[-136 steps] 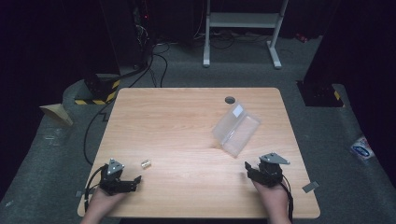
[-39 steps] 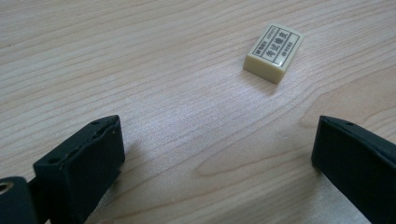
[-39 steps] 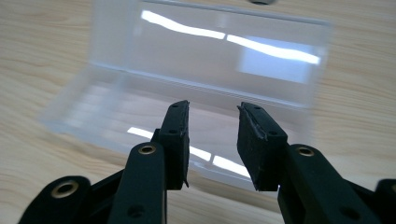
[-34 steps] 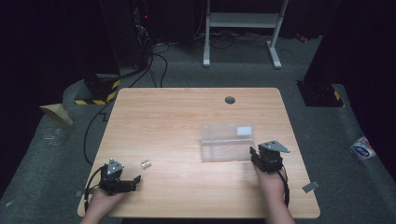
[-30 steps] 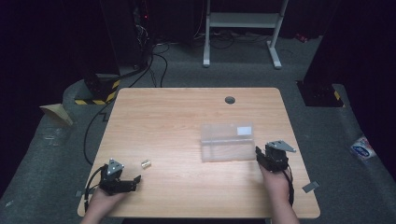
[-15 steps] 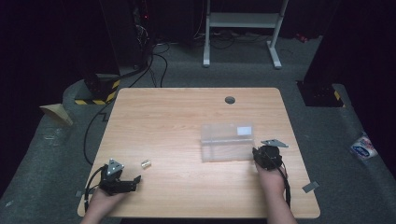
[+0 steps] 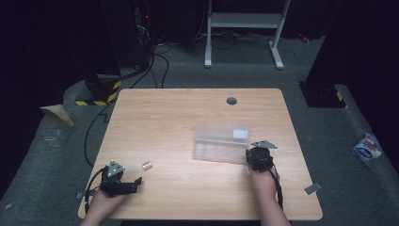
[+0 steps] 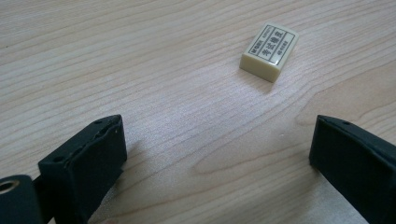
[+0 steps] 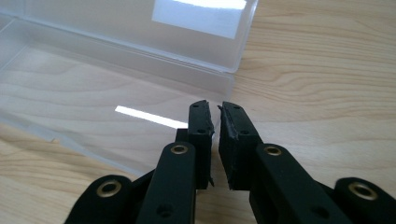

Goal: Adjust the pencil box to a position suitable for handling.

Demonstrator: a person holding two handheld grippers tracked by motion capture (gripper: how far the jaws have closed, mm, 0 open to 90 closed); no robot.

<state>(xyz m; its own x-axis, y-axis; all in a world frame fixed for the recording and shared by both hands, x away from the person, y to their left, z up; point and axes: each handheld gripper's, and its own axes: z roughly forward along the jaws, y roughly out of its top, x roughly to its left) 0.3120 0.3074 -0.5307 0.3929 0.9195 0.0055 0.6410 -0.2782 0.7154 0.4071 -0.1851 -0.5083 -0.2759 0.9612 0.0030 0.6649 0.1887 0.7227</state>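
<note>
Left gripper lower left of table, jaws spread wide, small eraser just ahead; right gripper jaws pressed nearly together at clear plastic box edge.

Clear plastic box lies open; cream eraser well apart.

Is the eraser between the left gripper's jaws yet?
No, the eraser lies on the wooden table beyond the left gripper, whose wide-open jaws hold nothing.
</note>
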